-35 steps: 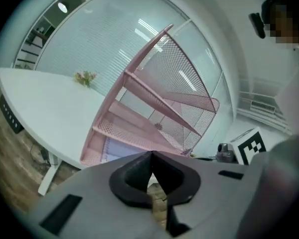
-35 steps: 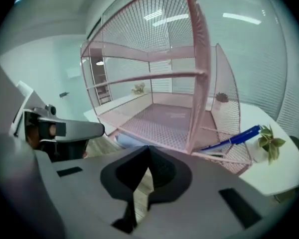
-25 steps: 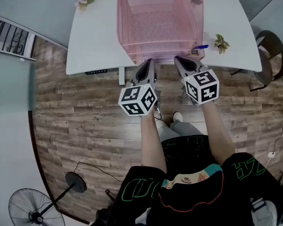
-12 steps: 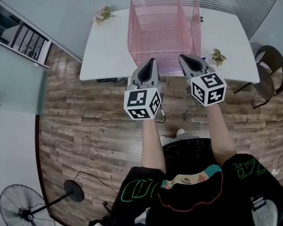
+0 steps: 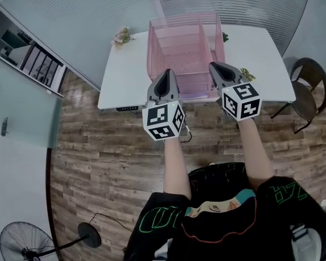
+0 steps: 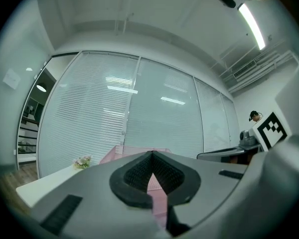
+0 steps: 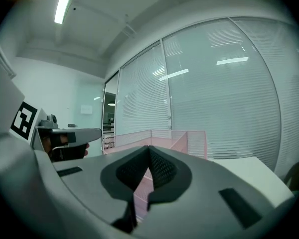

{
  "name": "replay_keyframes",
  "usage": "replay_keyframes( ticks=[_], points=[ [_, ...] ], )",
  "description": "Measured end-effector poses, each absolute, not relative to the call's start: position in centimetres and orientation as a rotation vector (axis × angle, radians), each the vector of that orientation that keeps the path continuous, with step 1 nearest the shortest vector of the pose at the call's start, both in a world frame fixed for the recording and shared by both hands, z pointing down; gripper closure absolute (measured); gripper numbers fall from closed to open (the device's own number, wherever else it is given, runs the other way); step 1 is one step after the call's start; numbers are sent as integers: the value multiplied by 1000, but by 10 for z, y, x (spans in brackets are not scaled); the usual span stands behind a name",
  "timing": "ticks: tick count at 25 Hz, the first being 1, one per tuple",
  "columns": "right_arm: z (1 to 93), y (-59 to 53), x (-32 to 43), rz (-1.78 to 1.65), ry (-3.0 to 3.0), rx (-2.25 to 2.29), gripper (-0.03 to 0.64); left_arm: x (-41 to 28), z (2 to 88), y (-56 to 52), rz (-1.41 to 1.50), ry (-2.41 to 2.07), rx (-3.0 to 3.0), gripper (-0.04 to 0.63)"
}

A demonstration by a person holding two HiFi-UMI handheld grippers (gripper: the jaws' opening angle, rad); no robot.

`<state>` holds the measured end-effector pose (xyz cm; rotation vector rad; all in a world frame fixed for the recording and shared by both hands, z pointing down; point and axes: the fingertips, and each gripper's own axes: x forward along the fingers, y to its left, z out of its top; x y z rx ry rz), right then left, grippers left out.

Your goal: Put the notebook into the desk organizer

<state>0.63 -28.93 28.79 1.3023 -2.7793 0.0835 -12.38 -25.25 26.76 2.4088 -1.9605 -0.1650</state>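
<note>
A pink wire-mesh desk organizer (image 5: pixel 185 48) stands on the white desk (image 5: pixel 125 80), its near edge at the desk's front. I see no notebook in any view. My left gripper (image 5: pixel 166 72) hangs in front of the organizer's near left corner, jaws shut with nothing between them. My right gripper (image 5: pixel 212 65) is by the near right corner, also shut and empty. In the left gripper view the left gripper (image 6: pixel 152 156) points level, and the organizer (image 6: pixel 112 157) shows just past it. The right gripper (image 7: pixel 149 148) faces the organizer (image 7: pixel 184 138) from its own camera.
A small flower sprig (image 5: pixel 121 35) lies at the desk's back left and a little plant (image 5: pixel 249 74) near its right front. A dark chair (image 5: pixel 309 86) stands to the right. A fan (image 5: pixel 22 243) sits on the wooden floor at lower left. Glass walls with blinds lie behind the desk.
Both grippers have risen together in front of the organizer, still shut. The head view has tipped up, so the desk sits lower in the picture and more of the wall shows.
</note>
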Motion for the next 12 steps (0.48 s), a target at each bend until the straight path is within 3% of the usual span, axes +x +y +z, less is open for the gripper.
replay_keyframes(
  ticks=[12],
  points=[
    [278,-292,14,53,-2793,1314,614,-121,262,-257,-176,-1972,2411,598]
  ],
)
